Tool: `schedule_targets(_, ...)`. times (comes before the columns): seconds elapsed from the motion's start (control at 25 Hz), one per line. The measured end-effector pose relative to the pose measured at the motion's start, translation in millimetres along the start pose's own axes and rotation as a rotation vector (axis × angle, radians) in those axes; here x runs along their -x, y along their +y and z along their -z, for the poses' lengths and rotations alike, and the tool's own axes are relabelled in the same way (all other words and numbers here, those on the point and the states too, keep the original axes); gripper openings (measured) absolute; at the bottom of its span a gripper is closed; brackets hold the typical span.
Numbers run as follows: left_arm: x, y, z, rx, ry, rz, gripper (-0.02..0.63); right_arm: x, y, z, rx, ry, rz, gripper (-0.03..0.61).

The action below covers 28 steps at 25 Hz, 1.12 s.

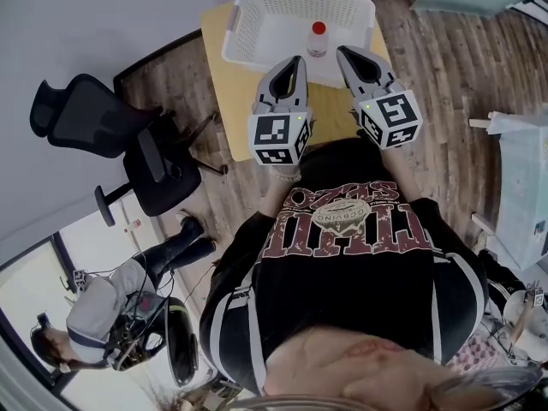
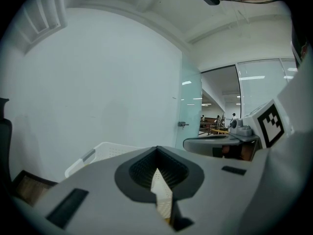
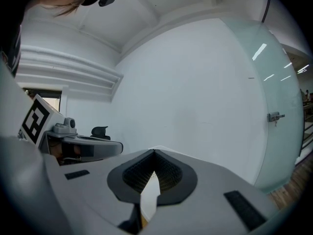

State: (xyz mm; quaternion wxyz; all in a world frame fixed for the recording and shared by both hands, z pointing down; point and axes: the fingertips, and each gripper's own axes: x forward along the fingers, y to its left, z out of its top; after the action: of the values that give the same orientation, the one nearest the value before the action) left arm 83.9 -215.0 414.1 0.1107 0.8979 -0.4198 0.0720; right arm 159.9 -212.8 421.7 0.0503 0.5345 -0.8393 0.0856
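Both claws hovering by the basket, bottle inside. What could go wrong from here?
1. The left claw and right claw are both shut. Going in like that would probably tip the small upright bottle instead of gripping it.
2. The claws are close together at the near side of the basket, so they may bump each other or snag its wall.

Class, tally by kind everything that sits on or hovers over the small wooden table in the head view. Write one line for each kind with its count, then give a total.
white basket: 1
red-capped bottle: 1
hand-held tools: 2 (left tool, right tool)
Total: 4
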Motion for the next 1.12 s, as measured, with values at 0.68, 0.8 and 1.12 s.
schedule_targets(0.68,-5.1,18.1,1.7,-0.003,0.014,0.029,0.048,-27.3,-4.4,12.1,0.038,0.047,0.033,0.018)
schedule_targets(0.8,-6.0,22.3,4.1,-0.001,0.018,0.026,0.048,-34.6,-4.2,14.7,0.054,0.05,0.018,0.02)
schedule_targets(1.12,-2.4,36.0,4.9,0.014,0.019,0.0,0.048,-50.8,-2.2,27.4,0.049,0.097,-0.033,0.027)
